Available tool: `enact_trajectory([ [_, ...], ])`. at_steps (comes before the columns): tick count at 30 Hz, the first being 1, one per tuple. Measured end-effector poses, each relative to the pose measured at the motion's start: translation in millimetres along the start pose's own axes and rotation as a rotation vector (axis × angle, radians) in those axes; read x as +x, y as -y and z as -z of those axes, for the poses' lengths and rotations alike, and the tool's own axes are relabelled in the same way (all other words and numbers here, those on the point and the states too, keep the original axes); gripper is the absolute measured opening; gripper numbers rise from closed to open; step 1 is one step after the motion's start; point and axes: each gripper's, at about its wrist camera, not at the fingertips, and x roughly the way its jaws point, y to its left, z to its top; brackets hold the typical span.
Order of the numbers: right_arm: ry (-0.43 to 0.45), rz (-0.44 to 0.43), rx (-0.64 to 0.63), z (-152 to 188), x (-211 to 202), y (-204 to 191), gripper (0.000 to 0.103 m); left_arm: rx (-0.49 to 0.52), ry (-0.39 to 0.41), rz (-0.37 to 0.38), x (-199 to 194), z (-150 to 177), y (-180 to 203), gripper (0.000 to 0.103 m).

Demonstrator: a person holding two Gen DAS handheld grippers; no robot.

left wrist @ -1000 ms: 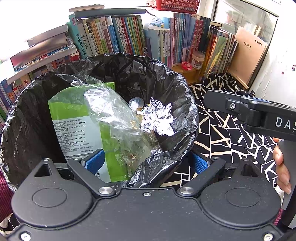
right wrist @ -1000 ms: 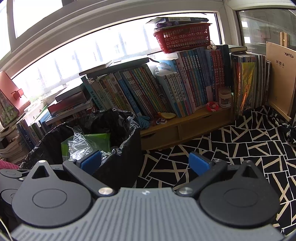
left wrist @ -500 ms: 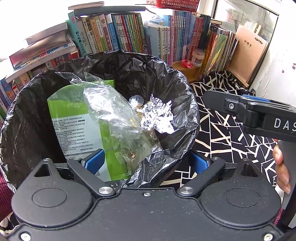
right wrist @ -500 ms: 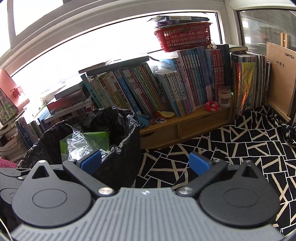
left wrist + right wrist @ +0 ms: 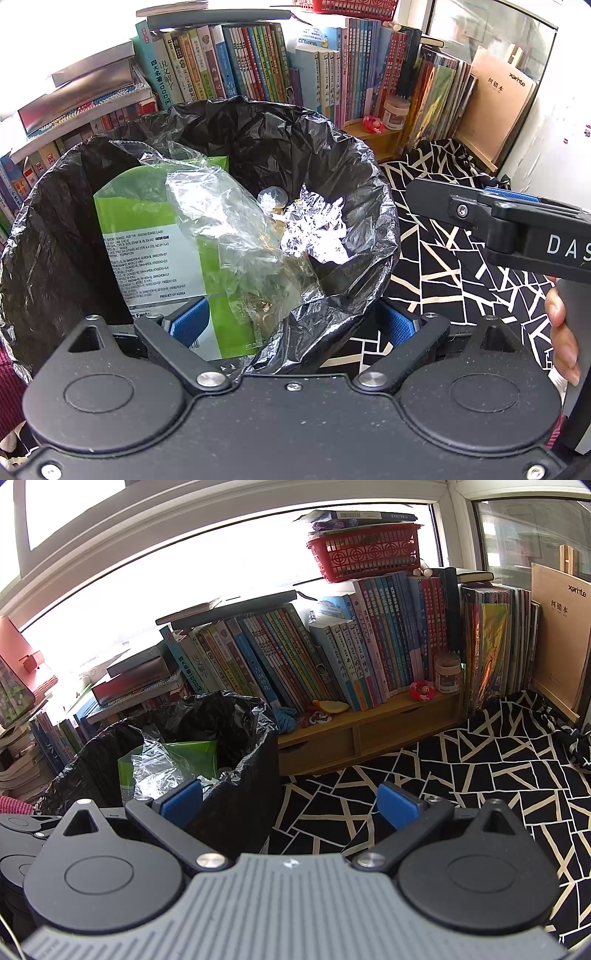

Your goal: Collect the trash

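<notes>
Holding nothing in the wide-open left gripper (image 5: pixel 291 325) or right gripper (image 5: pixel 288 805), with wrapper (image 5: pixel 147 236), foil (image 5: pixel 317 229) already binned (image 5: pixel 369 177), no trash visible on cloth (image 5: pixel 443 768).

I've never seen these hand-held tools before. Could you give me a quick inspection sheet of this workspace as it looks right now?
Surface: black-and-white patterned cloth, bare where seen.
Job's things: bin with black liner holds a green packet, clear plastic film and crumpled foil.
Clutter: small jar and trinkets on the wooden shelf.
Grippers: left tool open, over the bin's near rim; right tool open, empty.
Cables: nothing seen.
Surroundings: rows of books, red basket, bright window behind.
</notes>
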Motion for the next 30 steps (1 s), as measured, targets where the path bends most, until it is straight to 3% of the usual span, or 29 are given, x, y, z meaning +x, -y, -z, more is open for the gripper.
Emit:
enact_trajectory([
  [26, -0.002, -0.001, 0.0, 0.9, 0.7, 2.1, 0.103, 0.013, 0.001, -0.012, 3.6, 1.8, -0.5, 0.096],
  [30, -0.001, -0.001, -0.001, 0.6, 0.6, 1.6, 0.103, 0.035, 0.011, -0.033, 2.1, 3.0, 2.6, 0.099],
])
